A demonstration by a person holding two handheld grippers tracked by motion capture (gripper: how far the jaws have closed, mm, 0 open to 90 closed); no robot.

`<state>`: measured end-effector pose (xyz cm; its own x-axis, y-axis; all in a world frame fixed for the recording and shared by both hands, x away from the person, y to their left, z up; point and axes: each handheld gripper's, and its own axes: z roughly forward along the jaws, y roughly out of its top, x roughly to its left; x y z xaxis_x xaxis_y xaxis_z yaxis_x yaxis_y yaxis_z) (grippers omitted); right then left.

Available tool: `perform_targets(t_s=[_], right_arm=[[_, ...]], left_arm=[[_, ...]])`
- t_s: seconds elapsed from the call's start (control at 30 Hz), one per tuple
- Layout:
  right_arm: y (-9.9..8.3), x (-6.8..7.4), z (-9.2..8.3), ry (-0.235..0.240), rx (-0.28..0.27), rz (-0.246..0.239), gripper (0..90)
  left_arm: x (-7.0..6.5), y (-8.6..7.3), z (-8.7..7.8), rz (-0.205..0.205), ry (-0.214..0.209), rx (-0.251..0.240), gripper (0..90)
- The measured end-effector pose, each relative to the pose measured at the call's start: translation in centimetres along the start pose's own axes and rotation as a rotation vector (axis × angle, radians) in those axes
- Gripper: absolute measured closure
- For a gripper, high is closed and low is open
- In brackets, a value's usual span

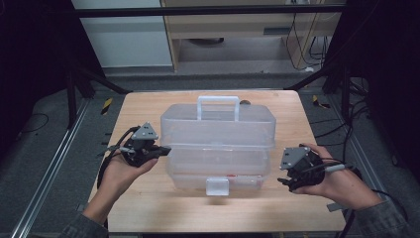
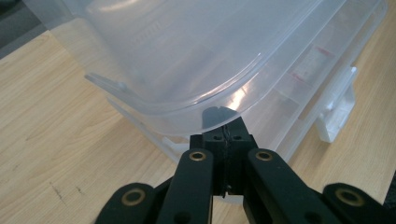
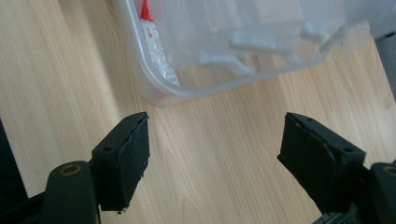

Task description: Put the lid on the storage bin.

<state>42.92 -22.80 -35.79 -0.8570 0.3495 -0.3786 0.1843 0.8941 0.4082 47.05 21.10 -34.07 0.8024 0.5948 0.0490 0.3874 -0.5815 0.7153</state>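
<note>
Clear plastic toolbox (image 1: 218,144) on wooden table (image 1: 148,208)

Clear plastic toolbox (image 1: 218,144) stands mid-table, lid seemingly raised, handle upright.

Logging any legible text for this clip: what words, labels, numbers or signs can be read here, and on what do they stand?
None can be read.
Red-and-white item inside the clear plastic box: it carries print, too blurred to read.
Red marks on the box side in the left gripper view: too small and blurred to read.
Yellow-and-black striped markers on the floor: a pattern, no words.
</note>
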Motion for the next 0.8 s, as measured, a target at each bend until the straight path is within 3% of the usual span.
perform_targets(t_s=[0.33, 0.8], right_arm=[[-1.8, 0.0, 0.3, -0.003, 0.01, 0.042, 23.8], [-2.3, 0.1, 1.2, -0.008, 0.016, 0.068, 22.5]], left_arm=[[-0.6, -1.0, -0.1, 0.0, -0.018, -0.002, 90.0], [-0.7, -2.5, -0.5, -0.014, -0.001, -0.014, 90.0]])
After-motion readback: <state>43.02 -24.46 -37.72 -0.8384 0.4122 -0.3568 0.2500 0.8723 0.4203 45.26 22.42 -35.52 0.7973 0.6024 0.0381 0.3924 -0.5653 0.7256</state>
